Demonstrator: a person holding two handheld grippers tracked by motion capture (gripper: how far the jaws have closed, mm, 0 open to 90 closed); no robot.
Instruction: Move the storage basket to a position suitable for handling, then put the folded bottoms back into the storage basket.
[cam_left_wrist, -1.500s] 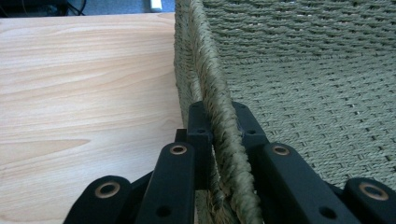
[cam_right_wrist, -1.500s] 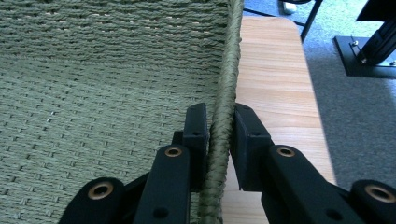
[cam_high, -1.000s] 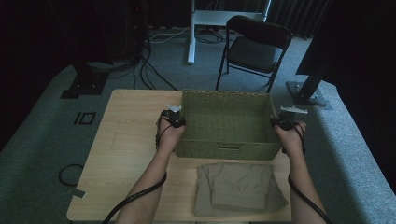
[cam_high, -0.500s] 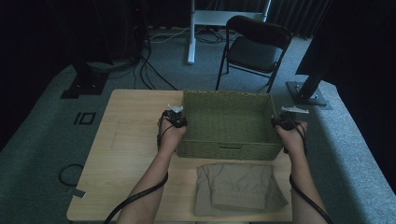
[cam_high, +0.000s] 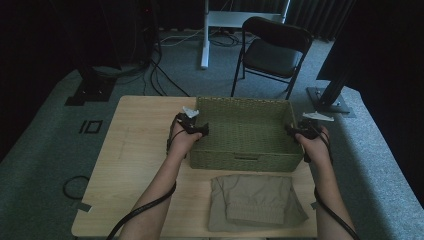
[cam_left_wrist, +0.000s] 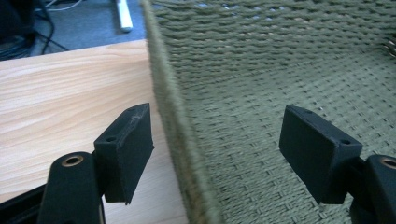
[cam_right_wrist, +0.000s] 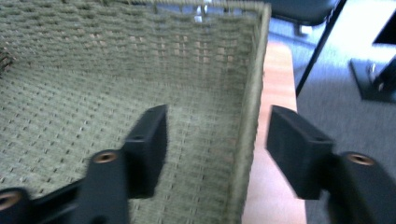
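The woven basket (cam_high: 243, 131) sits mid-table (cam_high: 135, 150), folded trousers (cam_high: 256, 202) lying just before it. Left gripper (cam_high: 198, 129) and right gripper (cam_high: 295, 130) have just opened, each straddling a side rim, basket released, seemingly placed.

Both forearms stretched forward from the near edge, roughly parallel and well apart, cables trailing back along them. Left hand-held gripper (cam_high: 199, 129) pointing inward to the right, jaws just opened and standing wide, pads pressing on nothing. Right hand-held gripper (cam_high: 292, 130) pointing inward to the left, jaws likewise just opened and parted, nothing pinched.
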